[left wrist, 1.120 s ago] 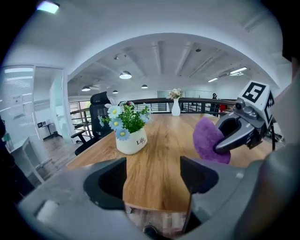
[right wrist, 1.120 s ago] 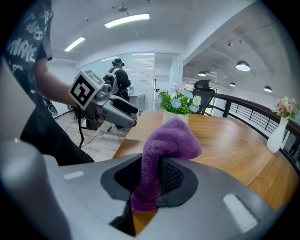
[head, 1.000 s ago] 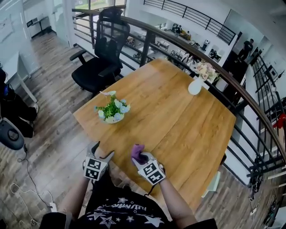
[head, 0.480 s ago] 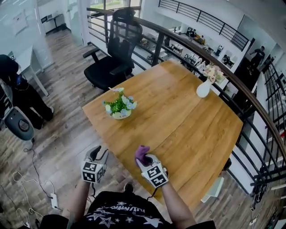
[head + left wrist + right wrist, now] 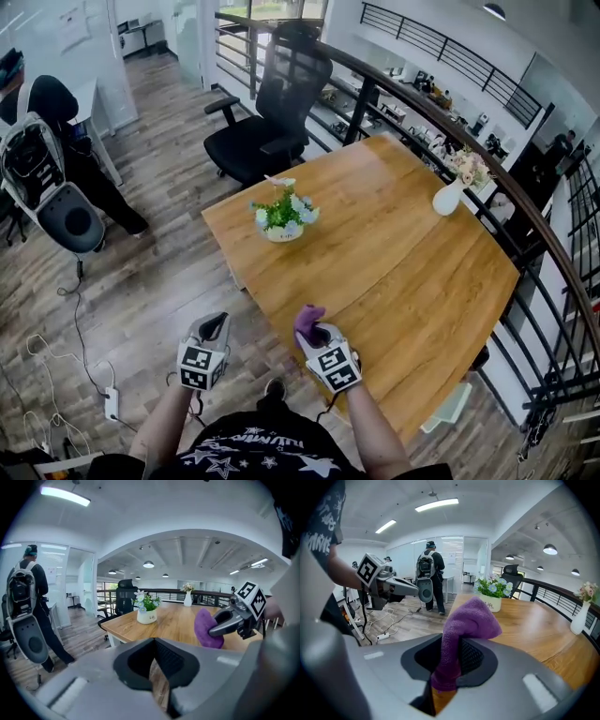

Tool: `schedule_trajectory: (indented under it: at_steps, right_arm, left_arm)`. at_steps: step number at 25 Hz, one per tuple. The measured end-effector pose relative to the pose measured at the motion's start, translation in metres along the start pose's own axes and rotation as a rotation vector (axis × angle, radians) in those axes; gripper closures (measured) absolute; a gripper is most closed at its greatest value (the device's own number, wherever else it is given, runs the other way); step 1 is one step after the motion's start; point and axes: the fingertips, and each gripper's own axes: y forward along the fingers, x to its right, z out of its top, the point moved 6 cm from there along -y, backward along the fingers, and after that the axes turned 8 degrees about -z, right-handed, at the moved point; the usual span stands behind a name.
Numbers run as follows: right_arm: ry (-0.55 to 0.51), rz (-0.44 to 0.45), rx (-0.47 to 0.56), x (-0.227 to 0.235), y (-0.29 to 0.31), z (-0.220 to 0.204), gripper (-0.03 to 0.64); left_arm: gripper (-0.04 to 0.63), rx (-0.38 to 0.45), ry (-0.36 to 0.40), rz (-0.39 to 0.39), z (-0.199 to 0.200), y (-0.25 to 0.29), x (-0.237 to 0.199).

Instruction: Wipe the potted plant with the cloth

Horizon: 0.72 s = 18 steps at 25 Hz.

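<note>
Purple cloth (image 5: 308, 321) sticks out of the right gripper (image 5: 317, 334) in the head view, at the near edge of the desk (image 5: 412, 253), well short of the potted plant (image 5: 284, 217). The left gripper (image 5: 212, 328) hangs off the desk's edge, also well apart from the potted plant.

Left gripper view: its jaws are pressed together with nothing between them, the potted plant ahead.

Right gripper view: the jaws clamp the cloth, which rises lengthwise out of them, its top folded forward toward the potted plant.
</note>
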Motion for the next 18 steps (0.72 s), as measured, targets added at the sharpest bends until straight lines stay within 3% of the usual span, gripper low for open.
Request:
schedule_trajectory:
  at_steps: [18]
  right_arm:
    - [-0.099, 0.066, 0.051, -0.111, 0.0, 0.044, 0.535]
  left_arm:
    - [0.594, 0.061, -0.005, 0.072, -0.055, -0.132, -0.016]
